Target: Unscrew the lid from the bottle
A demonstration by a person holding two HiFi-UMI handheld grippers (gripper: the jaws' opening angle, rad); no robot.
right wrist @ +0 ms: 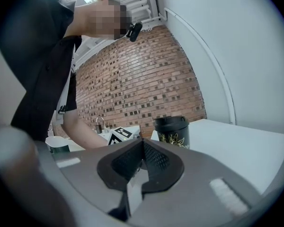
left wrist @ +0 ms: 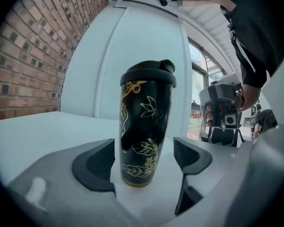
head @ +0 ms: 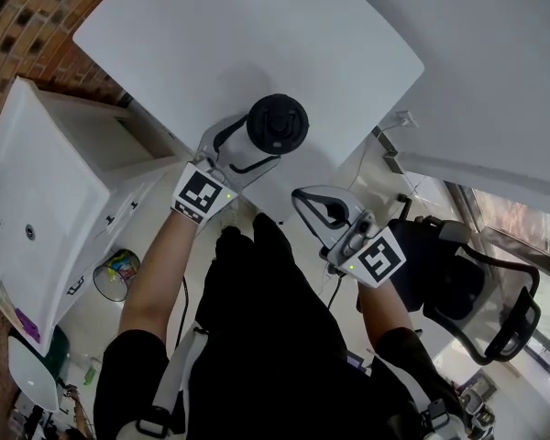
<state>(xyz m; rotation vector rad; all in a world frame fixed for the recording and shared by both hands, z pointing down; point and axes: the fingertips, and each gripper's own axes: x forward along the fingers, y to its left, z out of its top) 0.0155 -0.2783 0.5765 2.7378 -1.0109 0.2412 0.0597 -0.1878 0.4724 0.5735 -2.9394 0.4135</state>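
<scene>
A black bottle with gold flower drawings (left wrist: 146, 131) stands upright on the white table (head: 257, 35), its black lid (left wrist: 149, 74) screwed on top. My left gripper (left wrist: 144, 162) is open, one jaw on either side of the bottle's lower body, and a small gap shows at each pad (left wrist: 97, 167). From the head view I look down on the lid (head: 277, 124) with the left gripper (head: 243, 151) around the bottle. My right gripper (head: 323, 211) is shut on nothing, held off the table's near edge to the right. The right gripper view shows its pads (right wrist: 154, 157) together and the bottle (right wrist: 173, 131) ahead.
A white cabinet with a sink (head: 46, 200) stands to the left of the table, before a brick wall (head: 37, 7). A black chair (head: 495, 301) is on the right, and a small bin (head: 119, 273) sits on the floor below. The bottle is close to the table's near edge.
</scene>
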